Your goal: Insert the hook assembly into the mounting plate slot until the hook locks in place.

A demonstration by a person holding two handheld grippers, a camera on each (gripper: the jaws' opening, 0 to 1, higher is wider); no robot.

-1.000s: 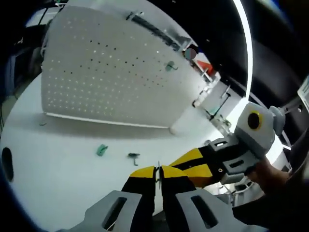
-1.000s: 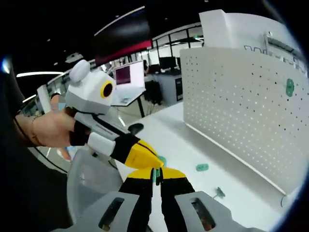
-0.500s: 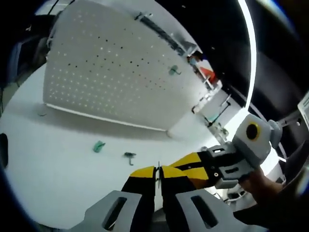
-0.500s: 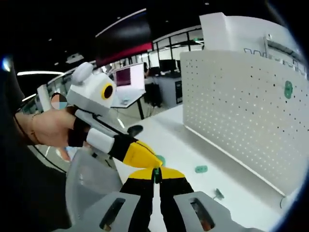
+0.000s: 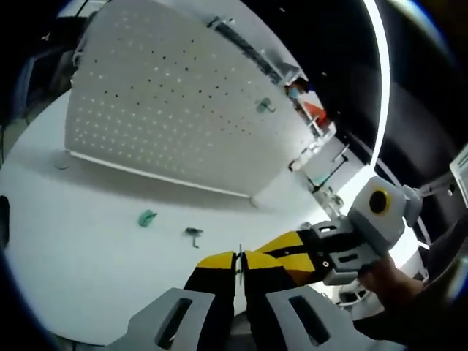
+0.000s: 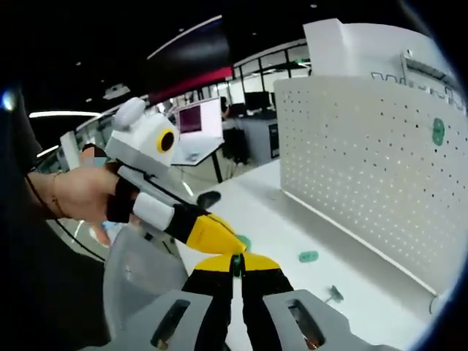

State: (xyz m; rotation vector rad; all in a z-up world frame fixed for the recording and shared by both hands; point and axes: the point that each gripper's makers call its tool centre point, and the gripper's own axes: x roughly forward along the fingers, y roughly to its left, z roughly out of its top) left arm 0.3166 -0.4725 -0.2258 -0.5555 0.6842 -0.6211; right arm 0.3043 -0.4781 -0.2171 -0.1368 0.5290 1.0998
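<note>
In the left gripper view, the left hand-held gripper (image 5: 240, 269) rises from the bottom middle with its yellow-tipped jaws pressed together on a thin little piece I cannot make out. The right hand-held gripper (image 5: 292, 257) comes in from the lower right, its tip touching the left one. Above and a bit left, on the white surface (image 5: 88, 241), lie a small dark metal hook (image 5: 193, 233) and a small green plastic clip (image 5: 146, 217). Behind them stands the big white board full of holes (image 5: 168, 117), with one green hook piece (image 5: 265, 106) already on it, upper right

In the right gripper view, the right hand-held gripper (image 6: 236, 268) is also pressed together on something small and green. The board fills the right side, so the right one looks nearer to it. This view also shows the hand (image 6: 77, 194) holding the left one
</note>
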